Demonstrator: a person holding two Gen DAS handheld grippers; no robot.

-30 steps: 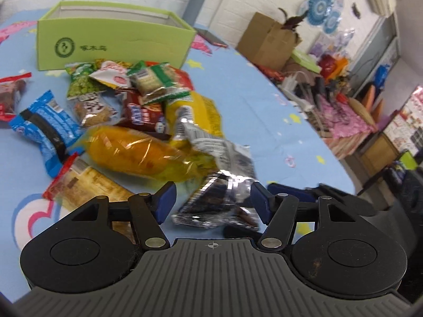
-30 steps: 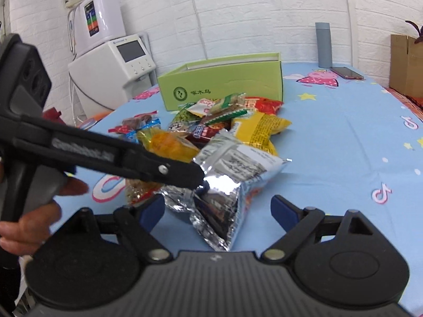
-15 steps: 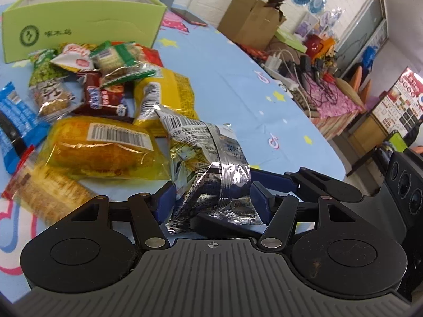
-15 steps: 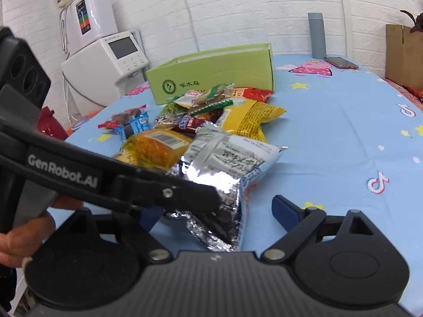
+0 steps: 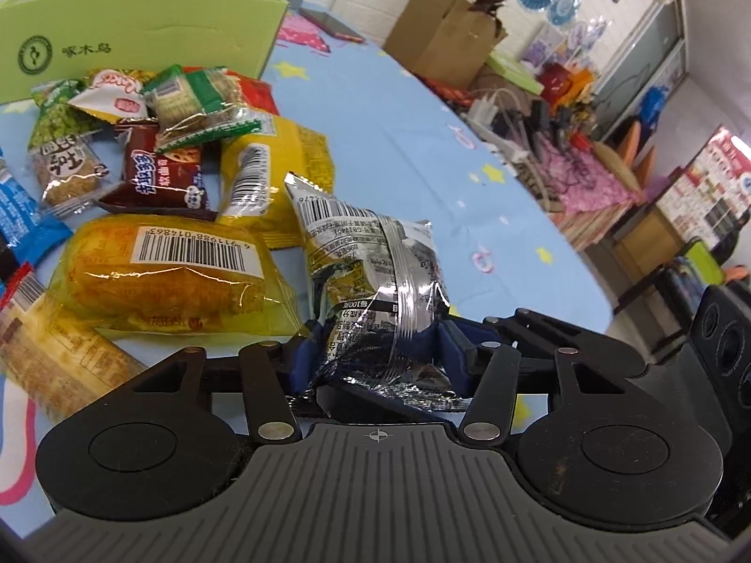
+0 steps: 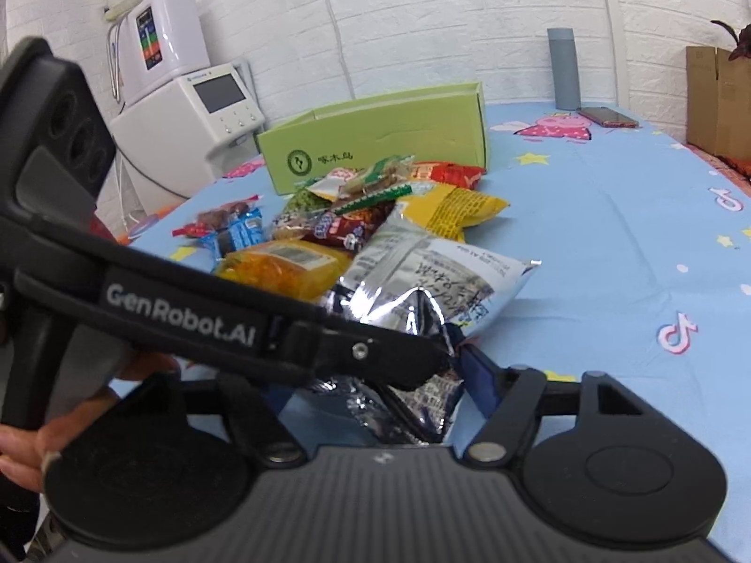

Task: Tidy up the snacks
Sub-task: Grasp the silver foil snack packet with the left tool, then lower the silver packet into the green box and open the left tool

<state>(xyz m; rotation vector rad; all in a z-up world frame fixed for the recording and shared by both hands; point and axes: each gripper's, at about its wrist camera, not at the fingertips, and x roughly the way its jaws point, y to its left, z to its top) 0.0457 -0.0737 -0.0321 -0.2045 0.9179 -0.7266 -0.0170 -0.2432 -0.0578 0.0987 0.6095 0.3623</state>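
— What had changed since half a second before?

— Both of my blue pads had closed in on the silver snack bag (image 5: 375, 281); earlier they stood clear of it. My left gripper (image 5: 375, 356) was clamped on the bag's lower end, foil crumpled between its pads.

— And your other one?

— My right gripper (image 6: 403, 375) held the same bag from the opposite side (its left pad was hidden behind the left gripper's arm, so I judged by the right pad pressed against the foil).

— Where was the bag?

— At the near edge of the snack pile, just beside the orange packet (image 5: 164, 277), on the blue tablecloth (image 5: 399, 140). The green box (image 6: 389, 136) sat open behind the pile.
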